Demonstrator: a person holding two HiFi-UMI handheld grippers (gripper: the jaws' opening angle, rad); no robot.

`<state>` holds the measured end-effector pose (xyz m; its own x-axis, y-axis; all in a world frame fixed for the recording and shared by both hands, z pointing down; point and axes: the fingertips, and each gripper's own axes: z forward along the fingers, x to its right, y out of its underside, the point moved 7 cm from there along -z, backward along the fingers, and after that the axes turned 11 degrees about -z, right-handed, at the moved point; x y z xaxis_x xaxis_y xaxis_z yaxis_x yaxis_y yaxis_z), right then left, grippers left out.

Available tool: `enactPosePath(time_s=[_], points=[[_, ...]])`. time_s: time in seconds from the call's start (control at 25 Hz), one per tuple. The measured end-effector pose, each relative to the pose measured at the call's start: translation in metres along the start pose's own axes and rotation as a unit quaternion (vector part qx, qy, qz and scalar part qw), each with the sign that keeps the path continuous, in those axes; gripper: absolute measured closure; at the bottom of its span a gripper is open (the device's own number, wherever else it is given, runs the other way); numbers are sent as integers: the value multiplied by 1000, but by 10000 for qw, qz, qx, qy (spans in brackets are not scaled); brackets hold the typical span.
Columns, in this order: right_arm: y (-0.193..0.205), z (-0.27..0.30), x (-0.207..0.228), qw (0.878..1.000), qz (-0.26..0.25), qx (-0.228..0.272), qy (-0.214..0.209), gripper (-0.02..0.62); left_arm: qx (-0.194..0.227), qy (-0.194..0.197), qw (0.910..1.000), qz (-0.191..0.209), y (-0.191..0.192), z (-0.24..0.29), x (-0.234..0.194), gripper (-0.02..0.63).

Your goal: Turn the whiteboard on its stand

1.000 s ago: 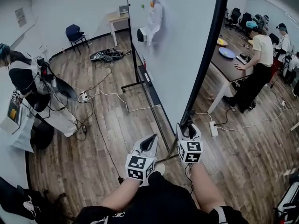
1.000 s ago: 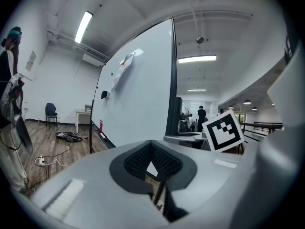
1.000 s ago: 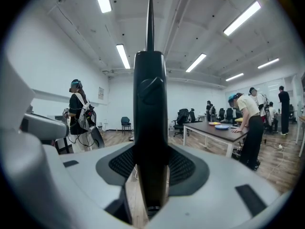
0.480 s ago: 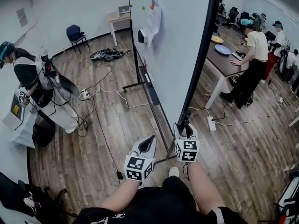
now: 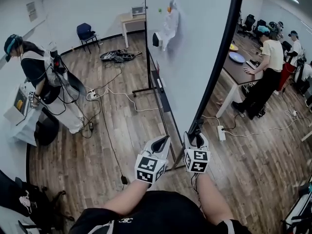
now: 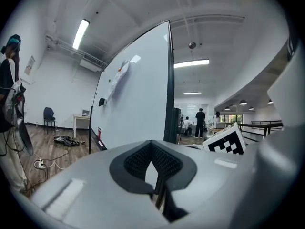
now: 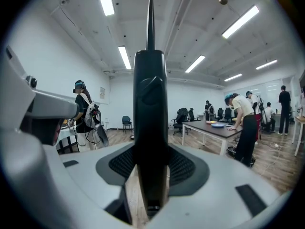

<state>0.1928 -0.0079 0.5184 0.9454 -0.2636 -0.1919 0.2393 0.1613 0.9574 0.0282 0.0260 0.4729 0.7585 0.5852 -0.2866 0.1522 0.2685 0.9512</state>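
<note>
- The whiteboard (image 5: 190, 48) stands upright on the floor just ahead of the person. The head view sees it nearly edge-on, its white face toward the room's left.
- Its stand (image 5: 139, 89) shows as a black foot on the floor at the far end.
- The frame (image 5: 220, 65), the board's black near edge, runs down to the right gripper (image 5: 196, 136), whose jaws are clamped on it low down.
- The left gripper (image 5: 161, 144) hangs just beside the right one, apart from the board, its jaws closed on nothing.
- My judgement of the step: the hold for turning is made and the swing itself is to come. The next move calls for drawing the frame sideways in an arc while the clamp stays firm. The feet must keep off the stand's base and the cable (image 5: 117, 97).
- Only the right gripper view shows the frame (image 7: 150, 128) filling the gap between the pads; the head view shows just that gripper's back.
- Only the left gripper view shows its pads met and empty, with the board's face (image 6: 136, 104) beyond.
- Only the head view places the board in the room.
</note>
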Motion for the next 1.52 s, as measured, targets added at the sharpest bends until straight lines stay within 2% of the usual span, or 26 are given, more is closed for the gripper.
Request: enactPosePath(time_s=[0.36, 0.52, 0.6, 0.72, 0.76, 0.92, 1.12, 1.28, 1.52], points=[[-1, -10, -5, 9998, -67, 156, -113, 394, -13, -38, 9999, -131, 7, 2, 12, 597], [6, -25, -2, 9977, 208, 480, -423, 394, 3, -21, 10000, -79, 5, 2, 21, 597], [5, -43, 3, 9954, 365, 763, -441, 394, 4, 12, 10000, -44, 3, 2, 26, 597], [-5, -79, 17, 9897, 487, 1328, -217, 400, 20, 121, 9999, -5, 3, 1, 38, 597], [-11, -93, 23, 9871, 522, 1510, -115, 419, 19, 172, 9999, 4, 4, 0, 43, 597], [-32, -140, 39, 9812, 336, 1851, 427, 579, -20, 376, 9993, 13, 10, -4, 59, 597], [-31, -169, 40, 9838, 49, 1599, 810, 589, -69, 575, 9983, 43, 17, -4, 70, 597], [-13, -181, 42, 9845, 217, 1443, 978, 589, -177, 785, 9967, 82, 24, 0, 80, 597], [-9, -188, 47, 9828, 373, 1436, 1097, 589, -169, 929, 9954, 127, 23, 2, 89, 597]])
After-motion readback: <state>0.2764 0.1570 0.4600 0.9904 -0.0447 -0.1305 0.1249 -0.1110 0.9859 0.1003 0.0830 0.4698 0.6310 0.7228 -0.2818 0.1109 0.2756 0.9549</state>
